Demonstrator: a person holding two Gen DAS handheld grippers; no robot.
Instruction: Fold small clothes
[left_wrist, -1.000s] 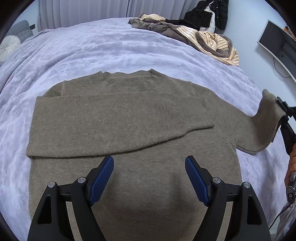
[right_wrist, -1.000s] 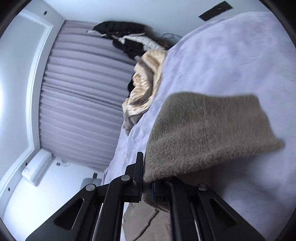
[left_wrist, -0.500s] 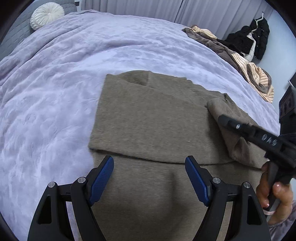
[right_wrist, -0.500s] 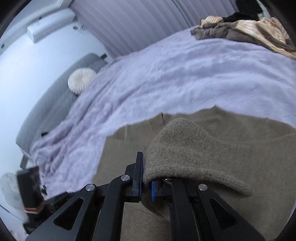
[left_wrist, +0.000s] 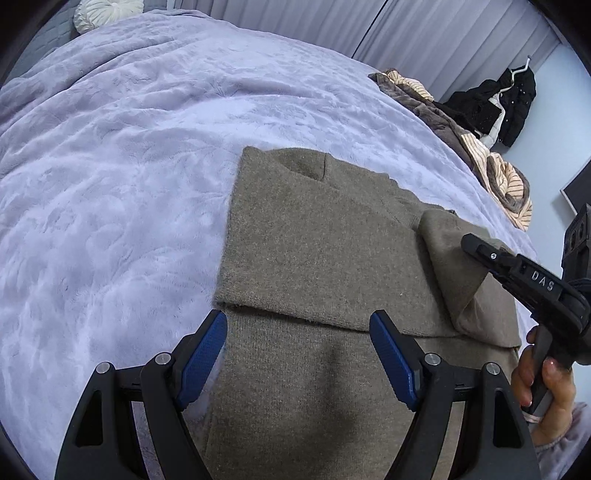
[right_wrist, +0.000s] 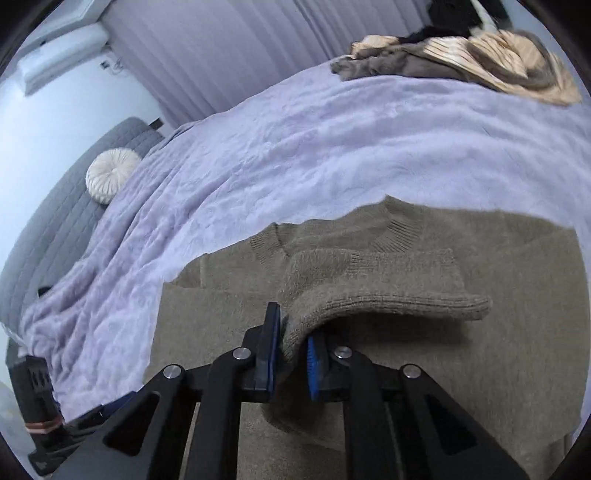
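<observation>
- The brown sweater (left_wrist: 325, 258) lies flat on the lilac blanket (left_wrist: 129, 166) that covers the bed, neckline toward the far side, with one sleeve already folded across the chest.
- The right gripper (right_wrist: 291, 354) has the cuff of the other sleeve (right_wrist: 388, 295) between its pads, brought over the body of the sweater; its jaws have just been opening a little, and the knit looks only loosely caught now.
- The left gripper (left_wrist: 295, 354) hovers over the lower part of the sweater with its jaws spread wide and nothing between them.
- The sweater looks like a thick, soft knit: limp, light to moderate in weight, fuzzy enough not to slip, and not fragile. It will likely sag and stretch if lifted by one point.
- Good places to hold are probably the ribbed cuff, the hem corners and the shoulder seams, where the fabric is doubled and firmer.
- For the next fold, taking both hem corners together would likely keep the edges straight.
- A pile of other clothes (right_wrist: 461, 59) sits well apart at the far edge.
</observation>
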